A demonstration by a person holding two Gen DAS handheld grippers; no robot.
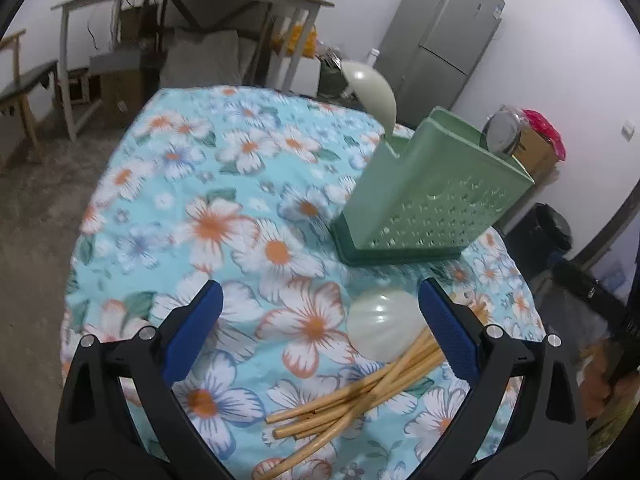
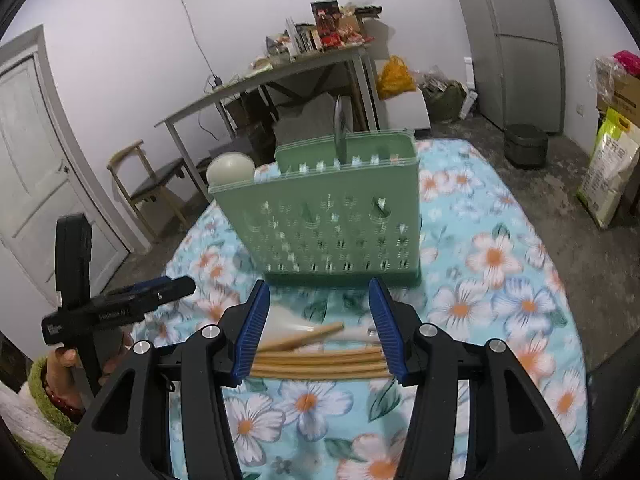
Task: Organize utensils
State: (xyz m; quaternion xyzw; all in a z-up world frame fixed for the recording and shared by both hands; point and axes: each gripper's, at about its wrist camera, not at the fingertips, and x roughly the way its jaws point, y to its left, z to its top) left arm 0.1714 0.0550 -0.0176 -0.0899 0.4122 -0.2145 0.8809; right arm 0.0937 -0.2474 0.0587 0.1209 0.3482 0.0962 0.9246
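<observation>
Both cameras ride low and close over the flowered worktop (image 1: 248,184), tilted downward. The left wrist view has the green rack (image 1: 432,196) at two o'clock and the chopsticks (image 1: 352,396) at five o'clock. The right wrist view meets the rack (image 2: 332,216) at twelve o'clock, with the chopsticks (image 2: 320,360) just beneath. Both views share these, the grey fridge (image 1: 444,36) and a cluttered side table (image 2: 280,72).

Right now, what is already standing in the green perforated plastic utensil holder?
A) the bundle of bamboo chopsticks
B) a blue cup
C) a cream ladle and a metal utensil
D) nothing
C: a cream ladle sticks up at one end of the green perforated plastic utensil holder and a metal utensil at its middle; the bamboo chopsticks lie on the floral cloth.
</observation>
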